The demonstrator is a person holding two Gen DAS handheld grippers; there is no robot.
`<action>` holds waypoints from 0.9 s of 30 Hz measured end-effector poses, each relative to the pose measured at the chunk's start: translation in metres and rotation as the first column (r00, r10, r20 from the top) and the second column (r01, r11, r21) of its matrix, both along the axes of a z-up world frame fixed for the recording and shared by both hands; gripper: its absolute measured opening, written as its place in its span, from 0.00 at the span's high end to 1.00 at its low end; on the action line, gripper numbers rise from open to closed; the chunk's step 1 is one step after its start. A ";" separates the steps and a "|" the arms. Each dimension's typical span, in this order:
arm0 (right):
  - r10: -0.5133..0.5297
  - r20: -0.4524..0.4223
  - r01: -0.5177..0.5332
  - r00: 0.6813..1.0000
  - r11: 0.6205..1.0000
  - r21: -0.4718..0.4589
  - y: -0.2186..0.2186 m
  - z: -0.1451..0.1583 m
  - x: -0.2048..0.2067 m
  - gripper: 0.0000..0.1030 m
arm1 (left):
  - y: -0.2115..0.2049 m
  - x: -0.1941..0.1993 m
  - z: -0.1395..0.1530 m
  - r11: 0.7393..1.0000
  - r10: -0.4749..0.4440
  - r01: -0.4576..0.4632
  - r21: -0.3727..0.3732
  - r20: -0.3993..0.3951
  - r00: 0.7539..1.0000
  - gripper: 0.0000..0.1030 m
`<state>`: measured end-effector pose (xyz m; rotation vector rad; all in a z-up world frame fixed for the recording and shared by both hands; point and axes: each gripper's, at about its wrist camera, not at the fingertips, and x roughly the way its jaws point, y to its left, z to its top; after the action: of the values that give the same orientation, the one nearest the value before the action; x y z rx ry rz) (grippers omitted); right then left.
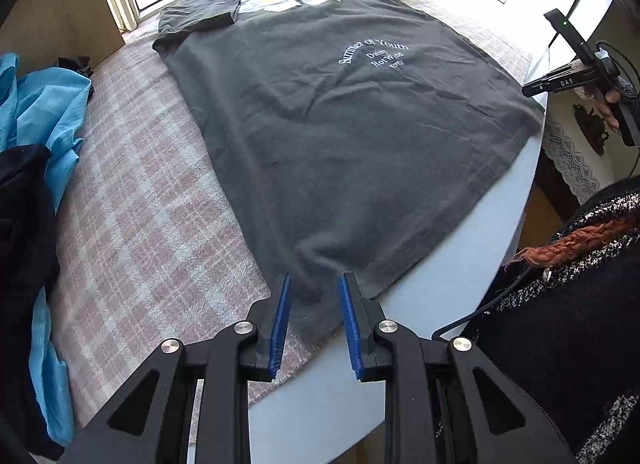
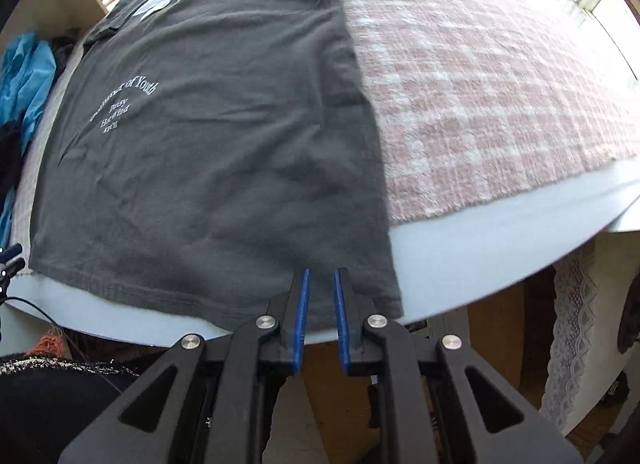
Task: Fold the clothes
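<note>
Left wrist: T-shirt (image 1: 320, 136) flat, collar toward window, hem nearest; both grippers (image 1: 314, 284) (image 2: 321, 276) apart, empty.

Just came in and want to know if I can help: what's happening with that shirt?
A person is folding clothes with a handheld gripper in each hand. A dark grey T-shirt lies spread flat on a pink checked blanket, one sleeve already folded in. The left gripper and right gripper hang over its near hem, jaws slightly apart, pinching nothing. A blue garment waits at the side.
</note>
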<state>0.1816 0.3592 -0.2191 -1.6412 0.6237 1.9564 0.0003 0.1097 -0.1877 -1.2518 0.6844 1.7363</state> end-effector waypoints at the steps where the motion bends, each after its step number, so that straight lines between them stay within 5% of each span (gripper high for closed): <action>1: -0.030 0.005 0.030 1.000 1.000 0.003 0.003 -0.001 0.013 0.87 | -0.002 0.002 0.000 1.000 -0.002 0.002 0.003 0.003 1.000 0.77; 6: 0.007 0.018 -0.007 1.000 0.999 0.034 -0.006 -0.004 0.030 0.87 | -0.007 0.005 -0.008 1.000 -0.006 0.007 -0.016 0.009 1.000 0.77; 9: 0.008 -0.004 -0.007 1.000 1.000 0.017 -0.006 -0.010 0.023 0.73 | -0.004 0.006 -0.010 0.999 -0.020 0.020 -0.027 0.007 1.000 0.77; 15: 0.190 -0.044 -0.188 0.981 0.981 0.036 -0.038 -0.024 -0.020 0.71 | 0.000 0.007 -0.012 1.000 -0.018 0.018 -0.020 0.009 1.000 0.77; 17: 0.253 0.005 -0.253 0.967 0.965 0.070 -0.044 -0.035 -0.025 0.74 | 0.000 0.007 -0.012 1.000 -0.010 0.010 -0.013 0.011 1.000 0.77; 20: 0.147 0.085 -0.156 0.985 0.981 0.114 -0.019 -0.033 -0.009 0.89 | -0.002 0.010 -0.014 1.000 0.005 -0.005 -0.004 0.022 1.000 0.77; 23: 0.086 -0.043 -0.082 0.995 0.993 0.085 -0.009 -0.010 -0.008 0.94 | -0.006 0.012 -0.012 1.000 0.025 -0.025 -0.002 0.013 1.000 0.77; 27: 0.175 -0.153 -0.175 0.973 0.984 0.016 -0.021 -0.007 -0.069 0.96 | -0.006 0.007 -0.003 0.997 0.054 -0.054 0.061 0.000 0.999 0.77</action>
<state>0.1125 0.3377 -0.2265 -1.6022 0.5492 2.2258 0.0072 0.1038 -0.1909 -1.2378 0.5991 1.7888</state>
